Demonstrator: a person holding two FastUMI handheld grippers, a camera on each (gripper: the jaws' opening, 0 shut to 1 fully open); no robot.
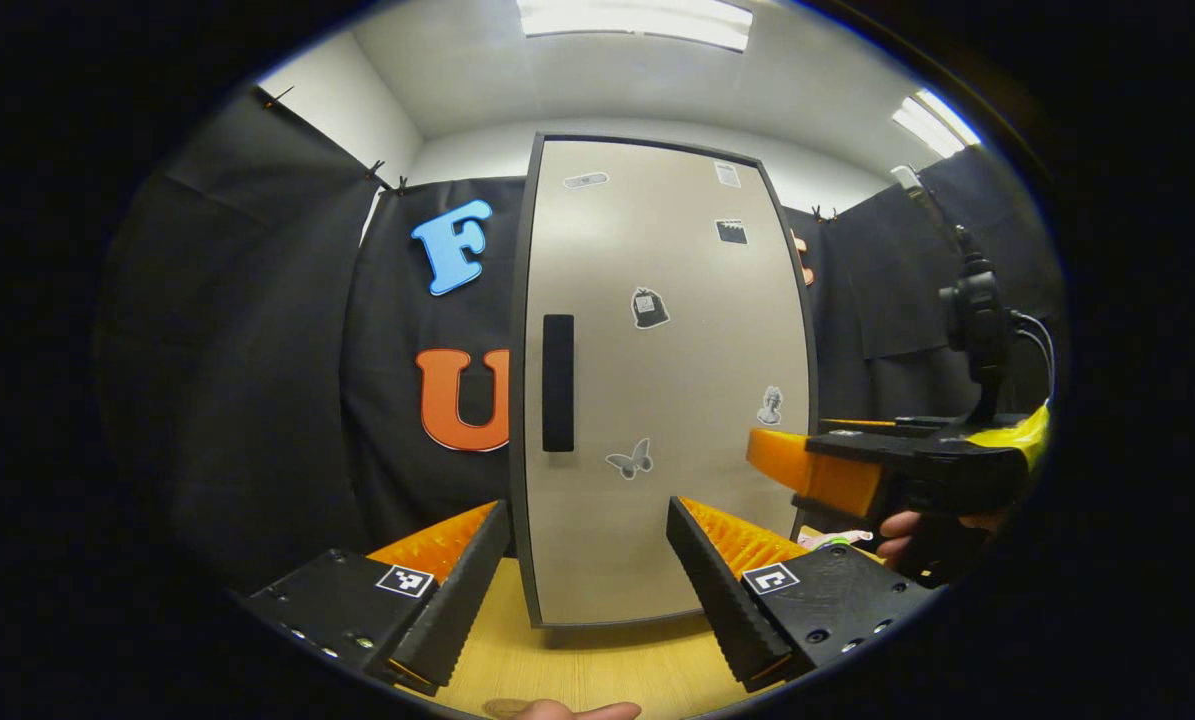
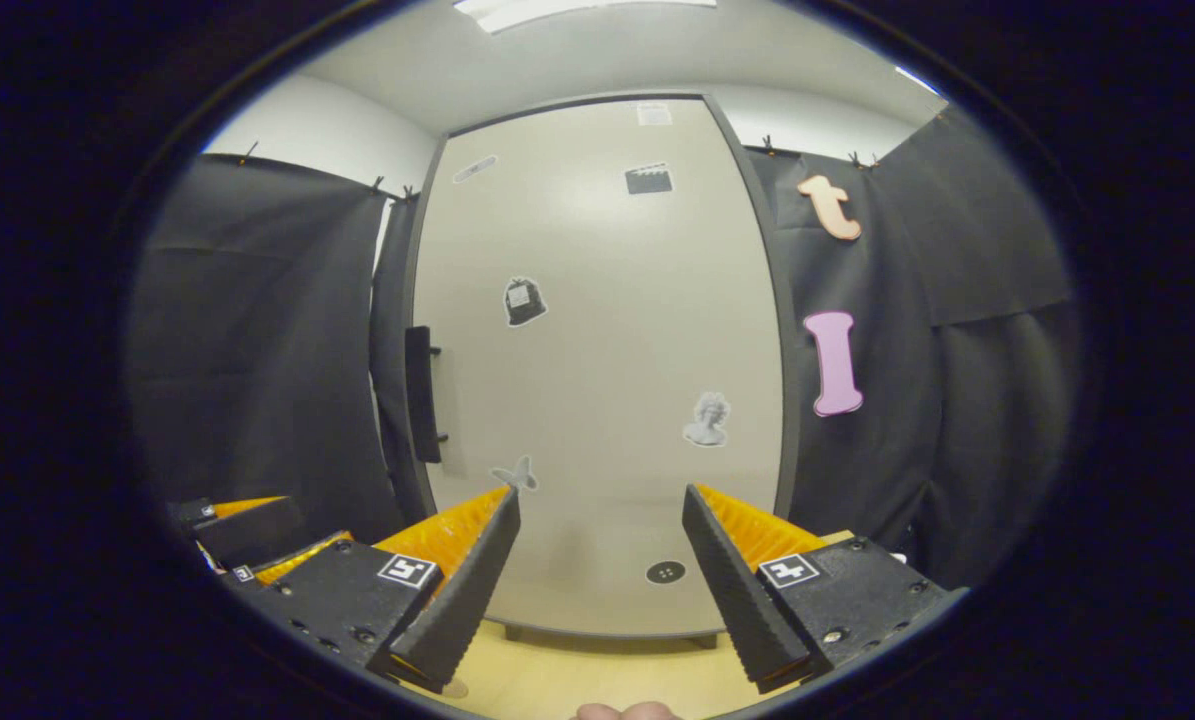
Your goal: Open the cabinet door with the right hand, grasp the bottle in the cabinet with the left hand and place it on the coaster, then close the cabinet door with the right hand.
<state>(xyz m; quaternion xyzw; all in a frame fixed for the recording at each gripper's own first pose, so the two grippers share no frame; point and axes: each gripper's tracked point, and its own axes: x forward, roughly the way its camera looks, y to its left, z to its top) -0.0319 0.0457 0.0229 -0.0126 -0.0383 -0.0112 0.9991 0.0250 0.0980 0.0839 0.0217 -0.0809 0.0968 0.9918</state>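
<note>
**A:** So where was everything? The left tongs [image 1: 587,560] were spread wide, holding nothing, square in front of the tall pale-grey cabinet door [image 1: 657,380] on the light wooden bench [image 1: 577,660].

**B:** Yep, door looked shut. Its black vertical bar handle [image 2: 419,395] ran up-down along the door's left edge, so up and left of the right tongs [image 2: 602,575], which were wide and empty too, and nearer the door.

**A:** Bottle?

**B:** Presumably behind the door. Couldn't make out a coaster.
</note>
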